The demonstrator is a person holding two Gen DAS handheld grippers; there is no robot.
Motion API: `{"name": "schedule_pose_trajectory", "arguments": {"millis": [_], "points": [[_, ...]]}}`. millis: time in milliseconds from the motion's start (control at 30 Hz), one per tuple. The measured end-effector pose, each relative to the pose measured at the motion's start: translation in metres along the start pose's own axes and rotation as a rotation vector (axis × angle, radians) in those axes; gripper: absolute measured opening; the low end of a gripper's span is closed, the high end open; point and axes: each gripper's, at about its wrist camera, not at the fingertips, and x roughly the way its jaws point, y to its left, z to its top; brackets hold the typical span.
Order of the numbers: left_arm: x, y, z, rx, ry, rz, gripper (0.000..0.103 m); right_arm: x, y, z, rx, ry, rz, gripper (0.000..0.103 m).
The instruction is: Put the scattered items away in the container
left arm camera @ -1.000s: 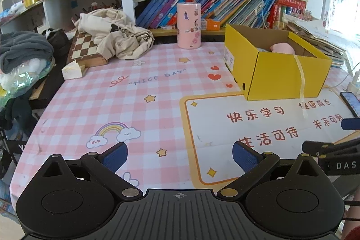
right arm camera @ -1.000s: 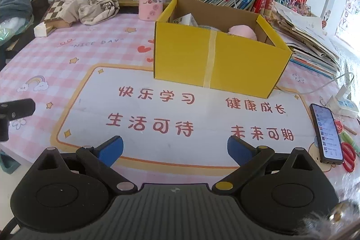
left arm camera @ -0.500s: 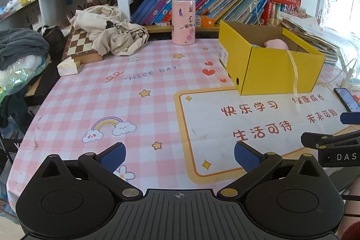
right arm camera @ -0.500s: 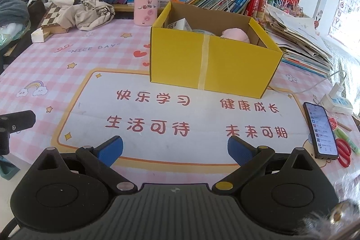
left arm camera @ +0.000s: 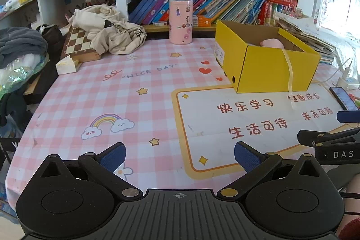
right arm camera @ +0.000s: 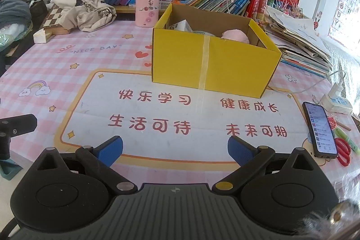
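Yellow box (right arm camera: 211,64) sits on the pink checked table mat (left arm camera: 94,93), open top up, long axis running L-R across the right wrist view w/ its taped long face square to that camera; in the left wrist view it's off to the right, turned so a corner points toward the lens. It's straddling the top edge of the white panel w/ red characters (right arm camera: 180,114). Inside: a pink soft item (right arm camera: 236,35) at the right end, a small white carton (right arm camera: 181,26) at the left end, something pale between them, can't make out what. Left gripper (left arm camera: 178,155) low over the near edge of the mat, blue pads wide apart, nothing between them. Right gripper (right arm camera: 175,150) same story, jaws spread and empty, aimed at the box face, clear mat in between. Around: pink cylinder tin (right arm camera: 147,5) just behind the box's left corner, chessboard (left arm camera: 77,43) w/ a beige cloth heap (left arm camera: 108,35) on it at far left, phone (right arm camera: 319,128) and red scissors (right arm camera: 343,150) at the right edge, power strip (right arm camera: 336,101) w/ white cable beside them, books on the shelf behind. Box is bright yellow card outside, brown inside, a clear tape strip down the front.
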Motion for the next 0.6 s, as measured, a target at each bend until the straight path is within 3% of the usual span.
{"name": "schedule_pose_trajectory", "arguments": {"millis": [600], "points": [[-0.0007, 0.0031, 0.0013, -0.023, 0.004, -0.019, 0.103, -0.0010, 0.0042, 0.0003, -0.013, 0.006, 0.010, 0.101]]}}
